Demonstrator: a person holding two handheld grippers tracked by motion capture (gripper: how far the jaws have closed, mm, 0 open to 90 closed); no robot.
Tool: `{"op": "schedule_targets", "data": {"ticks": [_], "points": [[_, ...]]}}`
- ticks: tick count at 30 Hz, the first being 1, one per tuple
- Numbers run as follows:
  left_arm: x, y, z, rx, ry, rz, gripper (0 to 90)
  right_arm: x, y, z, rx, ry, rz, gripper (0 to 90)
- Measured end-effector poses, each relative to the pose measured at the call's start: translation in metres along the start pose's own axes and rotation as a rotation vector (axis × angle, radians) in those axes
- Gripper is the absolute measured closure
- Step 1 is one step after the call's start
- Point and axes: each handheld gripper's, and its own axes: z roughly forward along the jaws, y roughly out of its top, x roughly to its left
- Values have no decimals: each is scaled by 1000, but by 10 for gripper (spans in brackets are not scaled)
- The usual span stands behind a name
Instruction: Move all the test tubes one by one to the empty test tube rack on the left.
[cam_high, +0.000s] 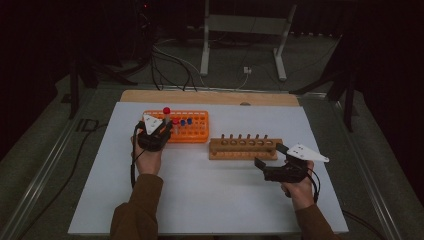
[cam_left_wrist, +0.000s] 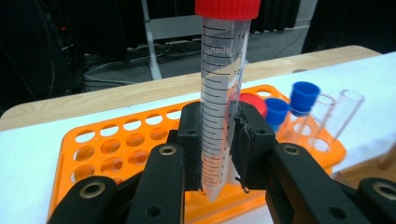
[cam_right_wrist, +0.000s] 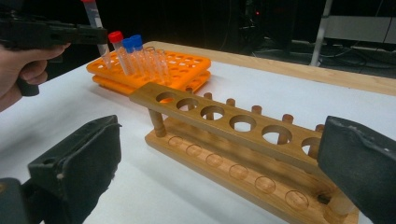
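A clear graduated tube with a red cap (cam_left_wrist: 219, 70) stands upright between the pads of my left gripper (cam_left_wrist: 219, 149), which is shut on it. Its pointed tip hangs just above the near edge of the orange rack (cam_left_wrist: 116, 154). In the high view the left gripper (cam_high: 166, 131) is at the rack's (cam_high: 195, 131) left end, the red cap (cam_high: 166, 110) above it. The orange rack holds a red-capped tube (cam_left_wrist: 254, 102), two blue-capped tubes (cam_left_wrist: 303, 95) and uncapped clear tubes (cam_left_wrist: 348, 105). My right gripper (cam_high: 270, 156) stands open with nothing in it, beside the empty wooden rack (cam_right_wrist: 224, 121).
Both racks sit on a white board (cam_high: 210, 200) laid over a wooden tabletop (cam_high: 210, 96). Beyond the table's far edge are a grey metal stand (cam_high: 245, 25) and cables on the floor (cam_high: 170, 70). The person's hand (cam_right_wrist: 18, 65) holding the left gripper appears in the right gripper view.
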Motion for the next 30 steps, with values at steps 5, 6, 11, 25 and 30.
{"op": "schedule_targets", "data": {"ticks": [5,6,11,25,30], "points": [[3,-2,7,-5,14,-44,755,0,0,0,-1,2,0,0],[3,-3,8,-5,15,-49,755,0,0,0,0,3,0,0],[3,-6,14,5,14,-59,755,0,-1,0,0,0,6,0],[0,-14,21,85,4,-24,757,-1,-5,4,16,11,8,0],[0,-21,27,123,16,-15,757,0,-9,8,29,18,10,0]]}}
